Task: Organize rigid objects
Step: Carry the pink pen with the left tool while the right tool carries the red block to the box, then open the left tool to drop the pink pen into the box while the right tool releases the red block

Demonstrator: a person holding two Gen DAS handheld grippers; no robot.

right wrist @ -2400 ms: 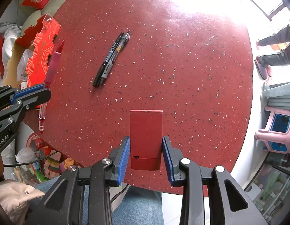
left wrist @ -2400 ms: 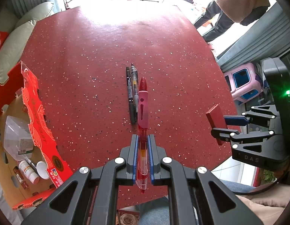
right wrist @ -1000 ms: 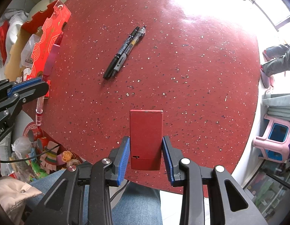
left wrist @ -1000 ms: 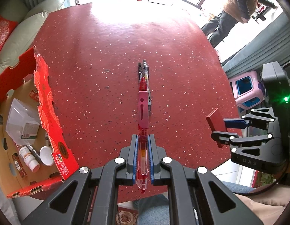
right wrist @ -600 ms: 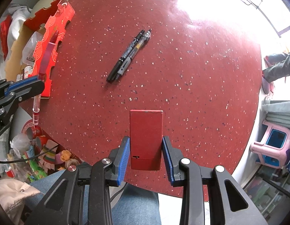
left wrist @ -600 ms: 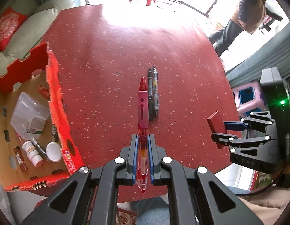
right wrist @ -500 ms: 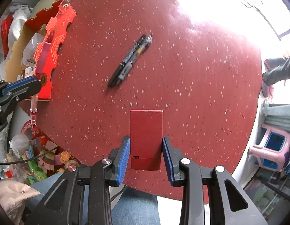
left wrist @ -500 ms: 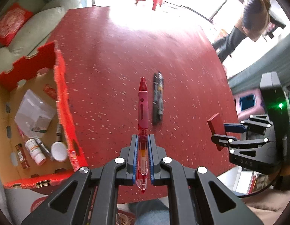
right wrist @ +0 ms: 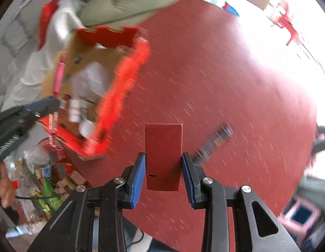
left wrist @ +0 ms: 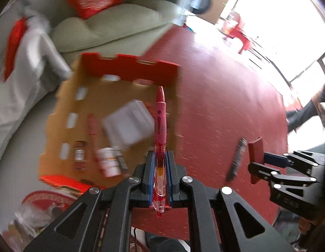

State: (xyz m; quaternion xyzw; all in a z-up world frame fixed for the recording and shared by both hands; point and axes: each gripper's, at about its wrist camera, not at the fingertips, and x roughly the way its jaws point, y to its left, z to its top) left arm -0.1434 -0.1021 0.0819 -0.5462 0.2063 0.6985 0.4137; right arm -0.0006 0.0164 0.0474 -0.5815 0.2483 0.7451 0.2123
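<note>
Poking forward, the red pen [left wrist: 160, 126] sits clamped in the left hand-held gripper [left wrist: 159, 166], above the box [left wrist: 129, 71].

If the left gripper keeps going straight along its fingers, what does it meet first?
Probably the inside of the red-walled cardboard box. The left gripper, shut on the red-and-pink pen, points down toward the box floor near its table-side wall, beside the blurred clear plastic container. Motion blur leaves depth uncertain.

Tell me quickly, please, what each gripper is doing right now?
Left gripper: closed on the red pen.
Right gripper: closed on the red case.
</note>
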